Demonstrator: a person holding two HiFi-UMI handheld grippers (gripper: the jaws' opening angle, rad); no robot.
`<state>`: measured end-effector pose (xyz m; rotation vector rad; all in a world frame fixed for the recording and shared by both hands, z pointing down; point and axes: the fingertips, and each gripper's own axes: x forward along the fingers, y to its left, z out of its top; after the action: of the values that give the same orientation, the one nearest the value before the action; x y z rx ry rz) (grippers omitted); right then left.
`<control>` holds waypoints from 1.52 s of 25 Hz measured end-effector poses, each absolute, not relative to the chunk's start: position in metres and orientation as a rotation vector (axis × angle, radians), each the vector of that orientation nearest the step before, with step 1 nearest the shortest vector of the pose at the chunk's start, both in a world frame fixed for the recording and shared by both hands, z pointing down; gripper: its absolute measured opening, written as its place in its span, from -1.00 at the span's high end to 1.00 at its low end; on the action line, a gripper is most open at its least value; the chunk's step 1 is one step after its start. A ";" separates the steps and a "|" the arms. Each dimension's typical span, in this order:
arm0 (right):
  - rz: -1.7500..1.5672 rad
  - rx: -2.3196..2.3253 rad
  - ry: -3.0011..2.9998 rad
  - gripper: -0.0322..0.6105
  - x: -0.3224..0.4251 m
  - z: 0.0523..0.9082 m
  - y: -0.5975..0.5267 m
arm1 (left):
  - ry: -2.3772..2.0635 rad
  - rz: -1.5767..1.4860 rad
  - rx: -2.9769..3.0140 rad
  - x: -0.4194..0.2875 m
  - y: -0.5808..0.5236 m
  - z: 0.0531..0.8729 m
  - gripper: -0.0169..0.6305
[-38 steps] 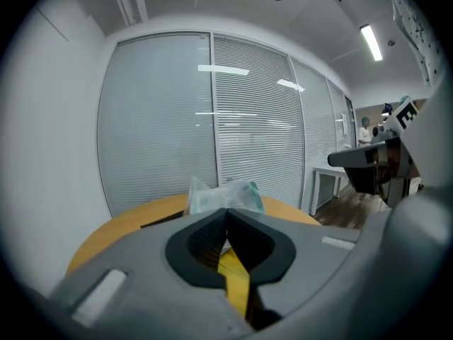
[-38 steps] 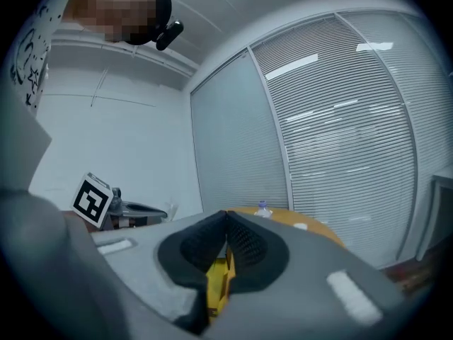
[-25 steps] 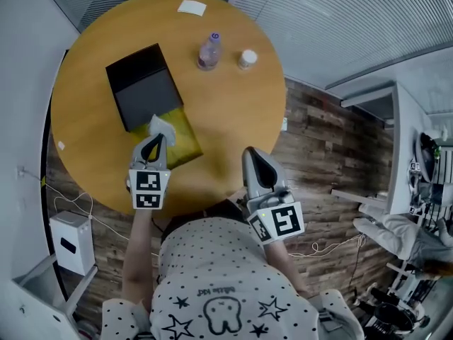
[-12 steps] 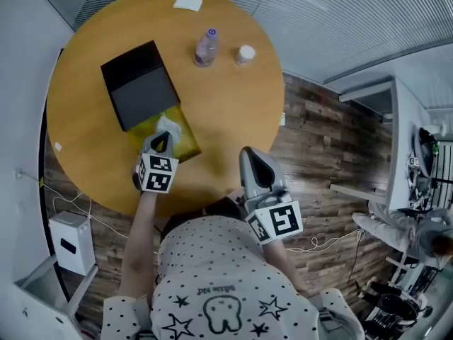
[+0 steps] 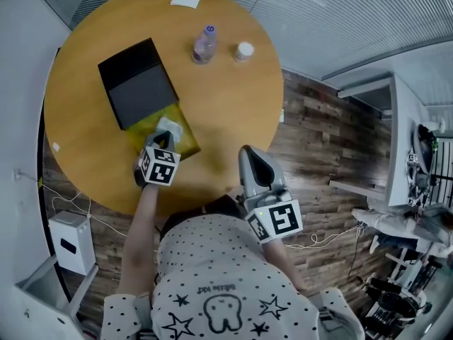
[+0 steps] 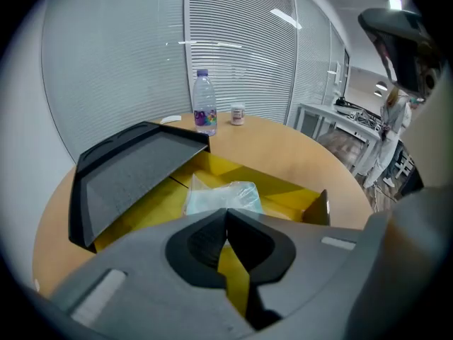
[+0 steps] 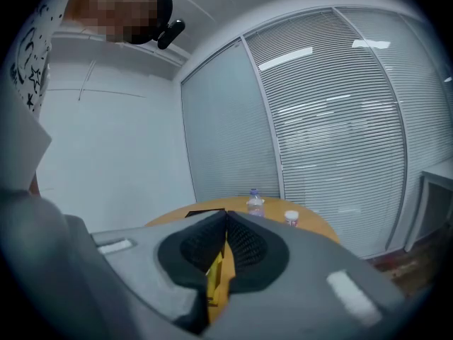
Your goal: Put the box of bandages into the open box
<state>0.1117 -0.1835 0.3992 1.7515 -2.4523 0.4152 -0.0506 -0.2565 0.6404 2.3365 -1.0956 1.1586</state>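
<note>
Head view: box of bandages (image 5: 170,127) lies inside the yellow open box (image 5: 186,144) on the table (image 5: 233,83), left tongs (image 5: 163,140) just over its near rim; left gripper view: tongs pressed together, empty, best lifted straight clear; right gripper view: right tongs (image 7: 225,214) likewise together, idle.

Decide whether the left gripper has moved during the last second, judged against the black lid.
Yes. The left gripper has moved forward, toward the black lid, and now hangs over the yellow box's near edge.
</note>
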 end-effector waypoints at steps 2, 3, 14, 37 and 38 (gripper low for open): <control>0.414 1.752 -2.453 0.88 0.111 0.399 -0.183 | -1.082 1.173 2.330 -0.050 -0.255 0.643 0.91; 0.413 1.752 -2.453 0.89 0.110 0.399 -0.183 | -1.077 1.178 2.326 -0.050 -0.254 0.644 0.91; 0.411 1.751 -2.456 0.89 0.110 0.398 -0.183 | -1.000 1.207 2.261 -0.050 -0.253 0.654 0.91; 0.408 1.726 -2.477 0.89 0.104 0.398 -0.184 | -0.947 1.126 2.291 -0.046 -0.246 0.645 0.33; 0.407 1.726 -2.478 0.89 0.104 0.398 -0.184 | -0.947 1.125 2.290 -0.046 -0.245 0.645 0.33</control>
<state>0.1042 -0.1836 0.3978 1.7256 -2.4782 0.4069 -0.0462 -0.2454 0.6449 2.2897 -0.9469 1.1252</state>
